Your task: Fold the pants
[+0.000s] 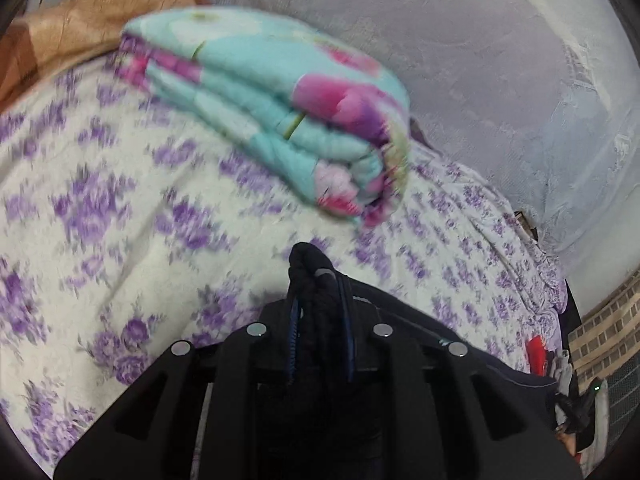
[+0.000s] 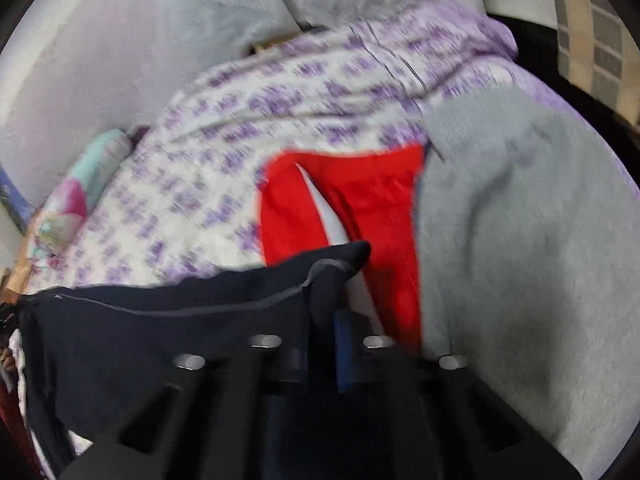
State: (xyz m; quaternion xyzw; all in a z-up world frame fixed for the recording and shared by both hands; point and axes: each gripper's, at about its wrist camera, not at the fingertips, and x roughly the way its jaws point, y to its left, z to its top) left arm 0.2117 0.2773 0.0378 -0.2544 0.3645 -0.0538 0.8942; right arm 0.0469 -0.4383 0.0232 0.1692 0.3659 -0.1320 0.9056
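Two sets of tongs grip dark navy pants (image 2: 160, 332) above a bed: the left tongs (image 1: 318, 280) pinch a bunched corner, the right tongs (image 2: 334, 280) clamp a hemmed edge. Beyond lie a red garment (image 2: 360, 200) and a grey garment (image 2: 520, 260) on the purple-flowered sheet (image 1: 120, 200), then a folded turquoise quilt (image 1: 280, 100).
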